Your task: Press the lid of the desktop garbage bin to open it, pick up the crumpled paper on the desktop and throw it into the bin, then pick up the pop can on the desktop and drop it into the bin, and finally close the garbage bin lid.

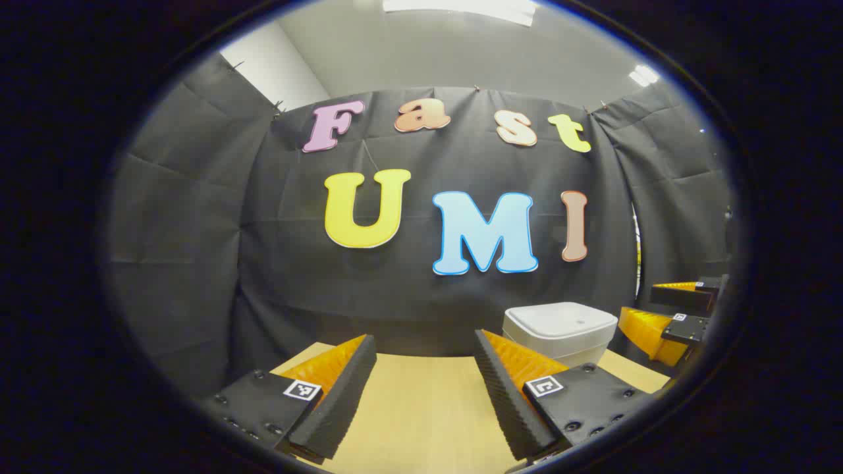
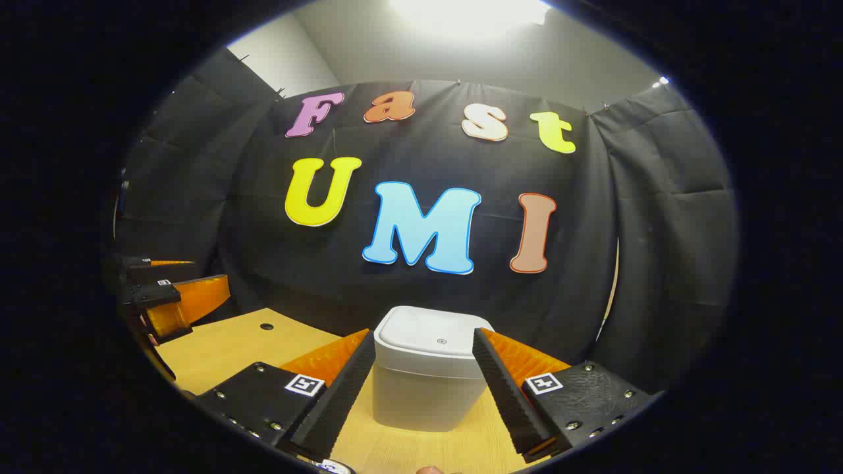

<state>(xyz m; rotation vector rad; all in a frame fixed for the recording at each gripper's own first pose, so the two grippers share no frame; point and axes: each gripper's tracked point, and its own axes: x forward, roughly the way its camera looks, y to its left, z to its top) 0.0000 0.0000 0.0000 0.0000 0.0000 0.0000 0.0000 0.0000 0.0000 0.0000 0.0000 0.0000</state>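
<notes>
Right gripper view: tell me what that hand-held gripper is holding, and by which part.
Nothing is held. The right hand-held gripper is open, its fingers apart with the closed garbage bin standing beyond them on the table, not gripped.

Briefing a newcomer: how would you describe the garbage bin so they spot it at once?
Start at the black cloth wall, then drop to the light wooden desktop in front of it. The garbage bin stands there: a pale, boxy tub with rounded corners, its flat lid shut, a small round mark on top.
</notes>
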